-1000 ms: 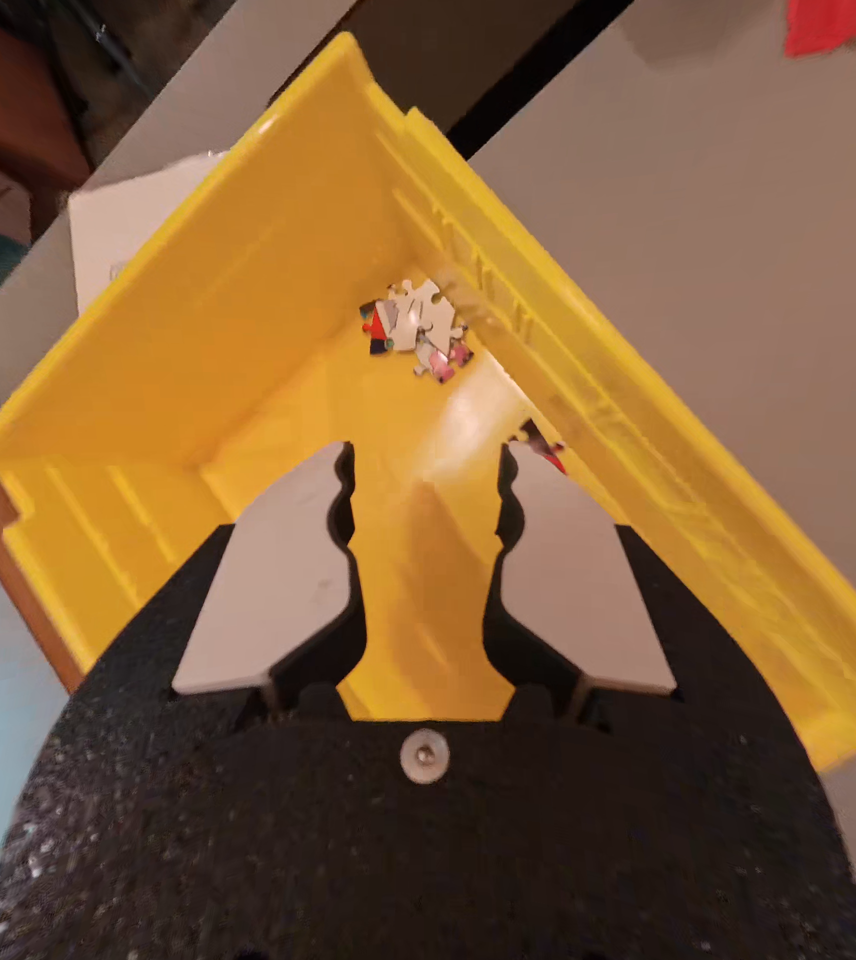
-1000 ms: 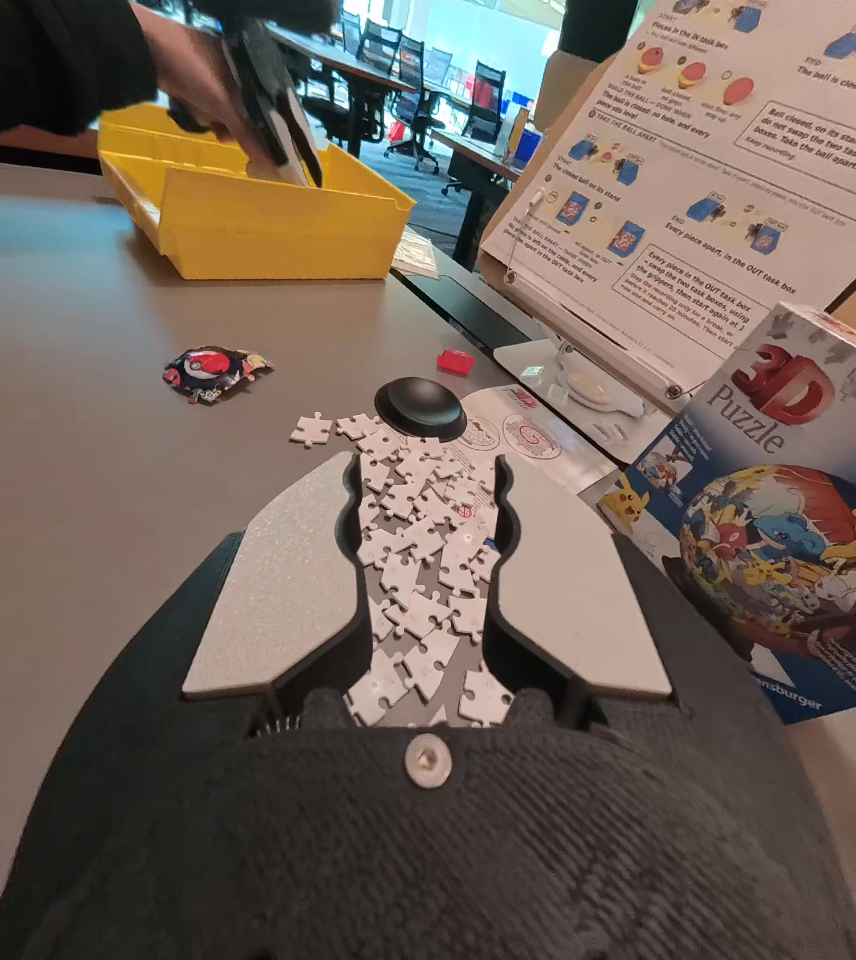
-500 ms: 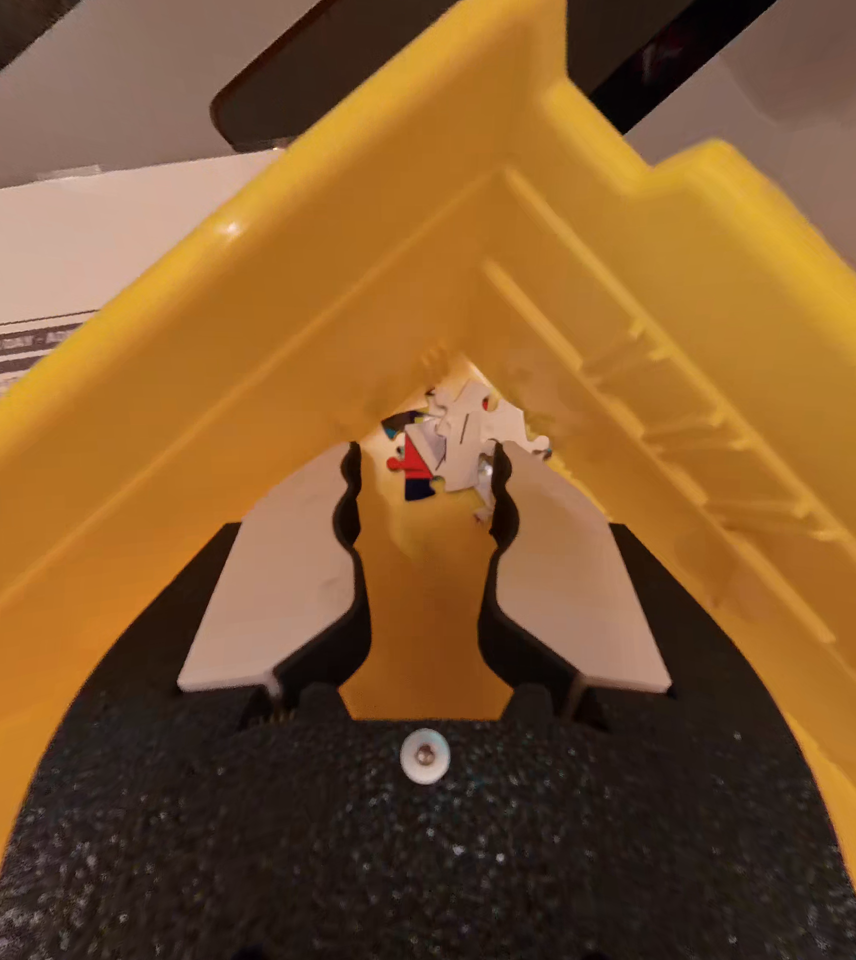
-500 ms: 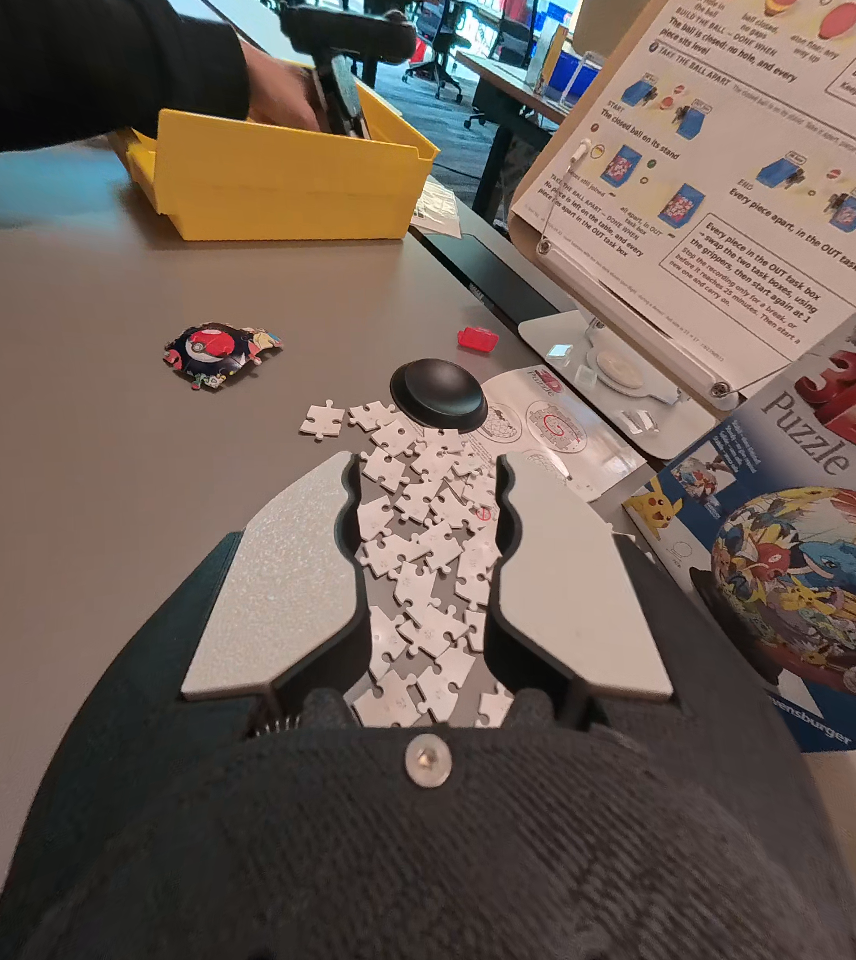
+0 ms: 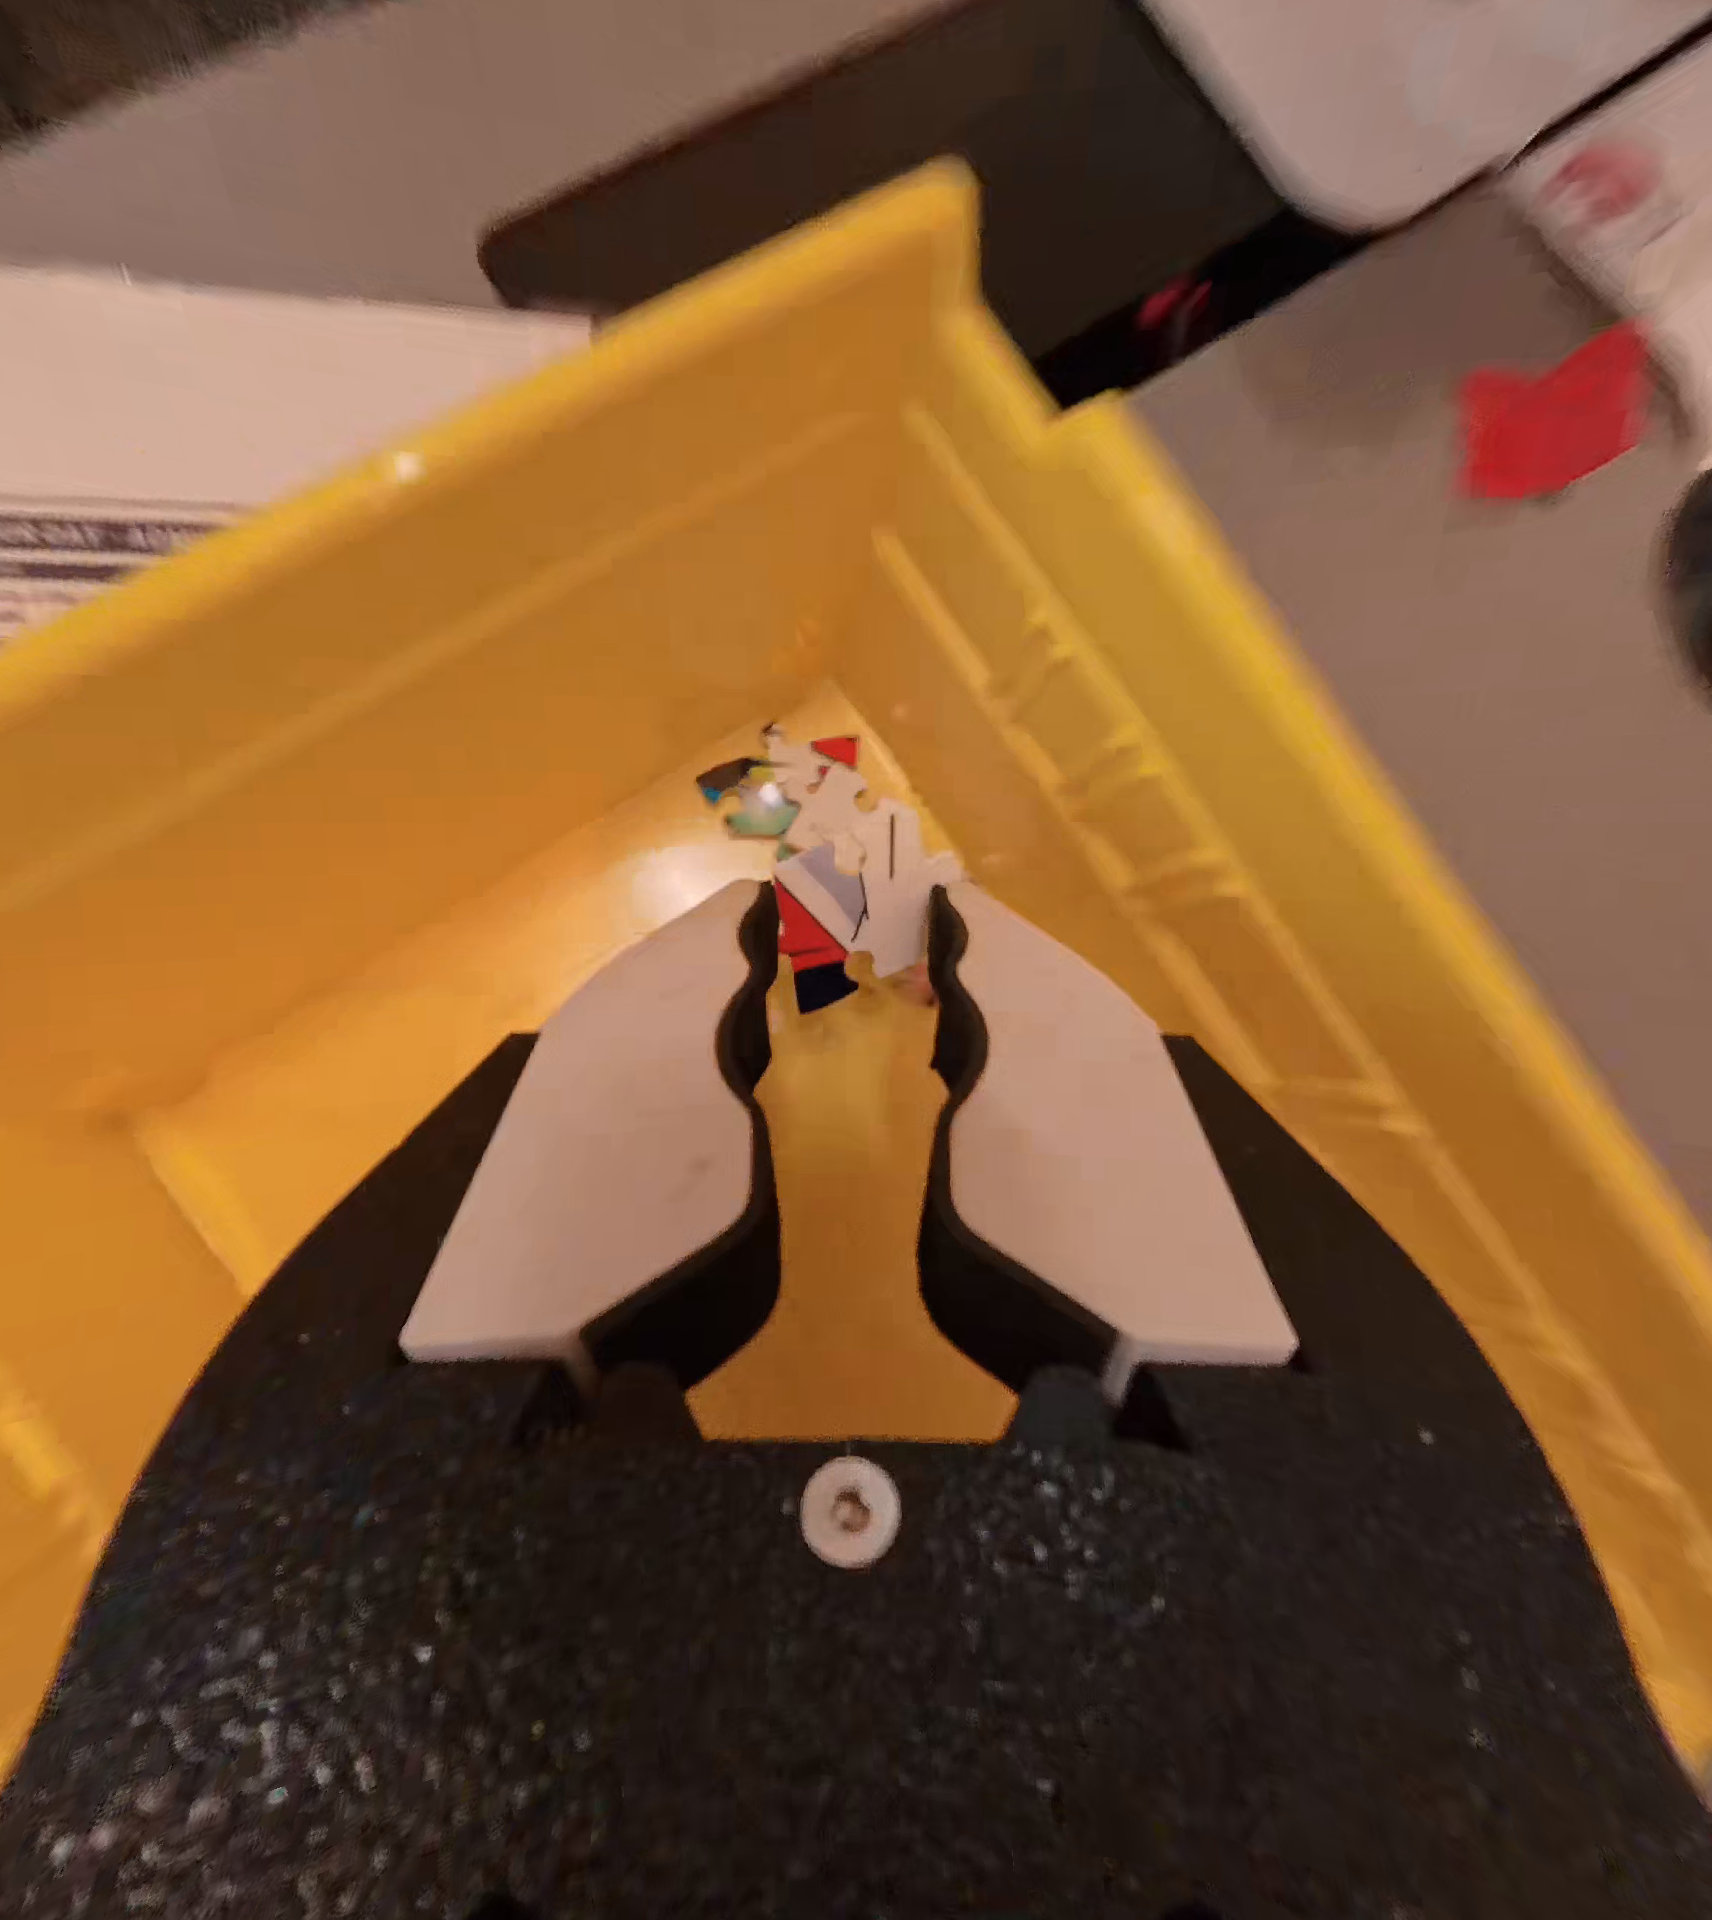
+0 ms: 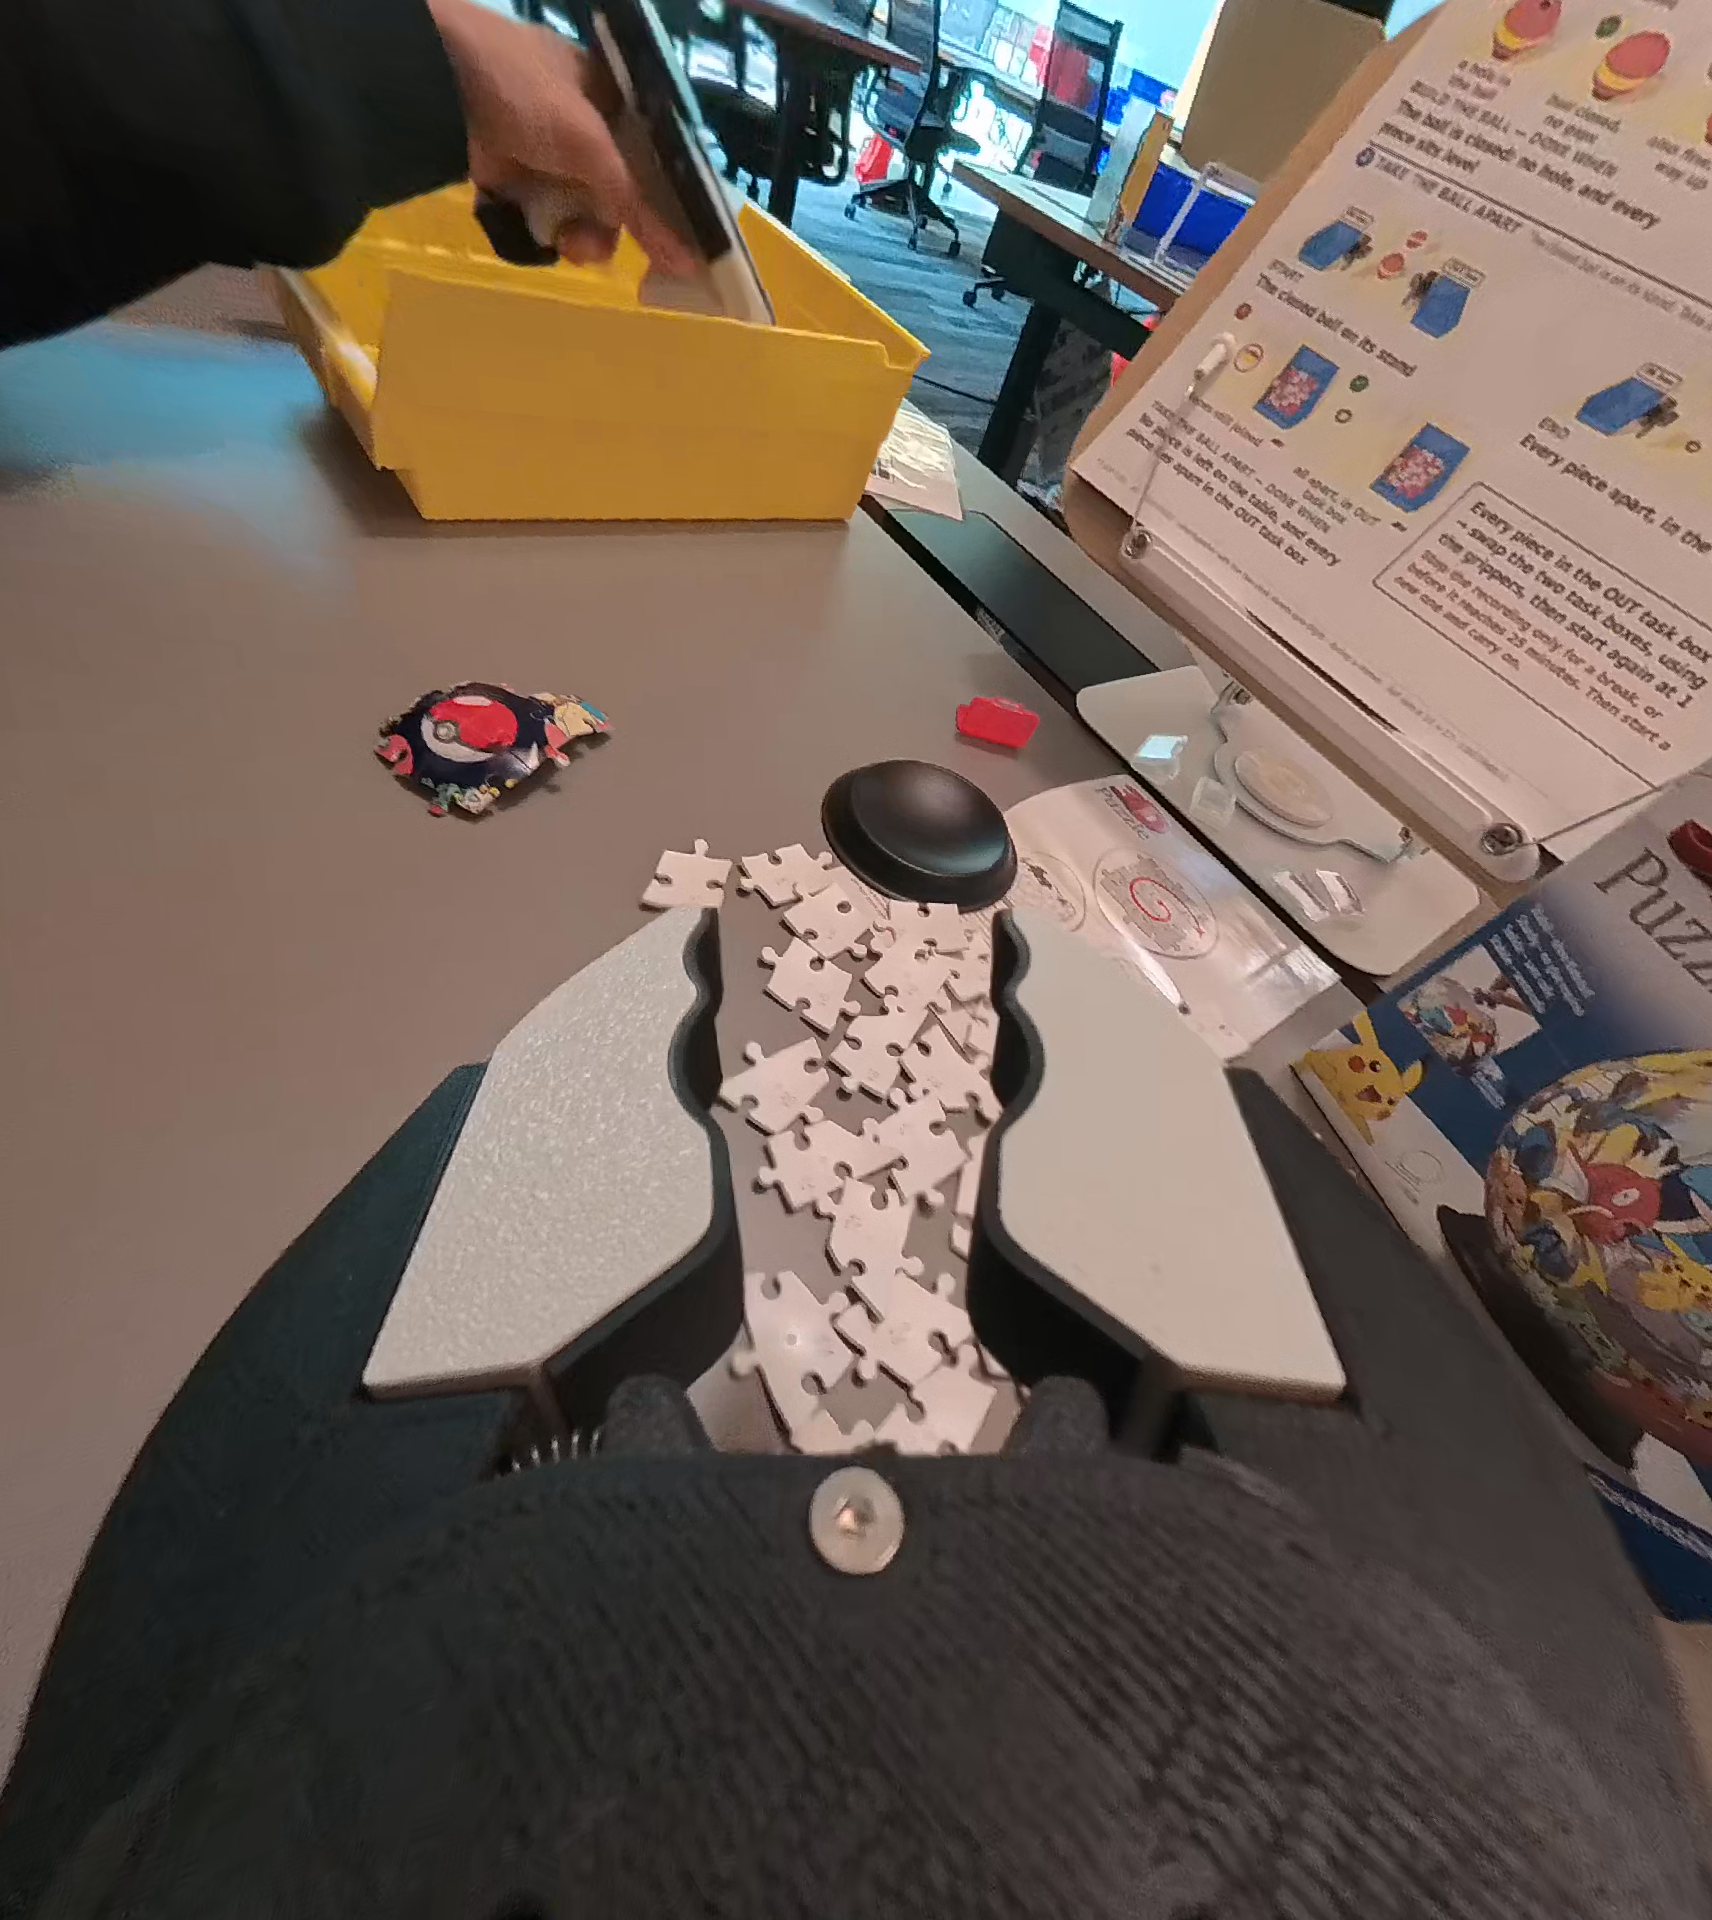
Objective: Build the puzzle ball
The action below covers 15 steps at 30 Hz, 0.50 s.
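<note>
Nearest, the right gripper [image 6: 852,1049] is held open and empty above many loose pieces [image 6: 862,1122] lying white side up on the table [image 6: 156,987], w/ the black stand [image 6: 919,831] just behind. Further left, one small joined patch [image 6: 488,743] is seen, so only the beginning is judged done; approx. the whole ball is left. Farthest, in the yellow bin [image 5: 416,675], the left gripper [image 5: 847,961] is open around the last few pieces [image 5: 847,894], not yet closed.
</note>
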Available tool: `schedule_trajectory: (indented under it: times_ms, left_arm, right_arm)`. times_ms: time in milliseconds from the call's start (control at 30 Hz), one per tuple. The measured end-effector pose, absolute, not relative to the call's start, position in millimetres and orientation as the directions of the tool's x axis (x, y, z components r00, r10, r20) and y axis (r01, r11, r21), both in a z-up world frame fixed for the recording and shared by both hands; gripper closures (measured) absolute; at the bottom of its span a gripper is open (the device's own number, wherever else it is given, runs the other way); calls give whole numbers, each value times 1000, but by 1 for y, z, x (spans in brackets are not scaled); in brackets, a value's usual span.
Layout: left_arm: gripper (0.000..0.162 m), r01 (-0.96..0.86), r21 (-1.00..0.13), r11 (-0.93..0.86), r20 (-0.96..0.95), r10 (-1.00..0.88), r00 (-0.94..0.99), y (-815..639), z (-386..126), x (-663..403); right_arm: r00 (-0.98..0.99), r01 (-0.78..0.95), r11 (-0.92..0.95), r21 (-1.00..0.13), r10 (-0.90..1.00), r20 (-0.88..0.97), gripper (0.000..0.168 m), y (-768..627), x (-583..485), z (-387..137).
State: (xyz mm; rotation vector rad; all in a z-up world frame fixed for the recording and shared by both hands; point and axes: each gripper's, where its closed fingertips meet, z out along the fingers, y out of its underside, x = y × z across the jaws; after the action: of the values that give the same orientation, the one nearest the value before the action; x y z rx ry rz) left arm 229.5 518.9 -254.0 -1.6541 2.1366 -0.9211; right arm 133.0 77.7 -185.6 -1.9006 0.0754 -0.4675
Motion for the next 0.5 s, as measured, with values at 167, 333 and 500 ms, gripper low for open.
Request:
schedule_trajectory:
  times_ms: [167, 333, 500]
  left_arm:
    - [135, -505, -846, -174, 467, -698, -543, 449, -126, 179]
    - [136, -312, -872, -378, 418, -240, -876, 346, -38, 91]
    - [136, -386, -729, -565, 310, 230, -922, 267, -8, 33]
  right_arm:
    - [968, 46, -182, -982, -234, 89, 120, 118, 115, -161]
    - [974, -223, 75, -972, -9, -225, 117, 176, 79, -113]
    - [855, -477, 167, -863, 318, -410, 121, 208, 33, -61]
